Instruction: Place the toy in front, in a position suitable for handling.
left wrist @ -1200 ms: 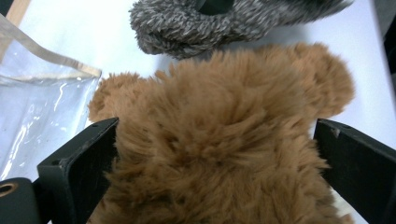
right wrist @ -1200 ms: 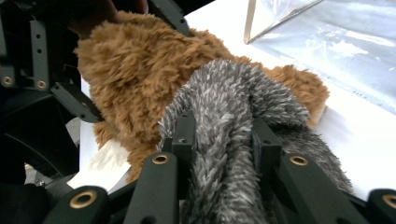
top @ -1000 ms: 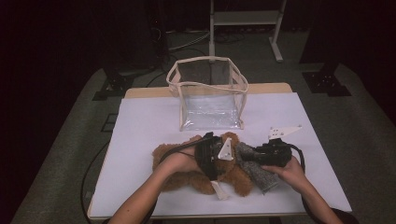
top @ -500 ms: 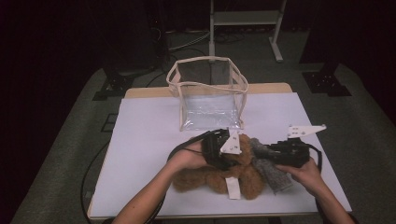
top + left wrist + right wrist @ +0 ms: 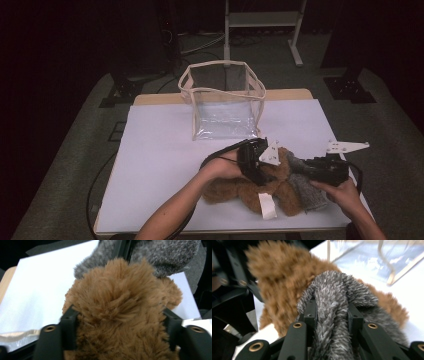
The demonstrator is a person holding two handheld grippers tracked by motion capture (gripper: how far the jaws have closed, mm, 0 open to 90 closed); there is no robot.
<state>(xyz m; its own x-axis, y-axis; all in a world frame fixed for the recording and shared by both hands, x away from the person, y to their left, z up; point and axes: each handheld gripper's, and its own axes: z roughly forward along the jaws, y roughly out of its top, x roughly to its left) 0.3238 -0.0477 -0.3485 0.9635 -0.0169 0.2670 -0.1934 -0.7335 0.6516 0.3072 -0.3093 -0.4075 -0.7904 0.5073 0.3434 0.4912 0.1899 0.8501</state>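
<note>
- I count one brown plush toy (image 5: 250, 190) and one grey plush toy (image 5: 307, 192), touching, on the bench (image 5: 160, 165) near its front edge.
- One clear bag (image 5: 225, 107) stands behind them; contents cannot be told.
- Left gripper (image 5: 260, 167): jaws, just reopening, press brown fur.
- Right gripper (image 5: 320, 170): jaws clenched on grey fur.

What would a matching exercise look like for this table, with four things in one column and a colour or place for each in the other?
Things:
1. plush toy
2. fuzzy cloth
3. clear bag
4. tag

Descriptions:
A. grey, between the right gripper's jaws
B. white, hanging at the toy's near side
C. brown, between the left gripper's jaws
D. upright at the far side of the table

Pairs: 1-C, 2-A, 3-D, 4-B
</note>
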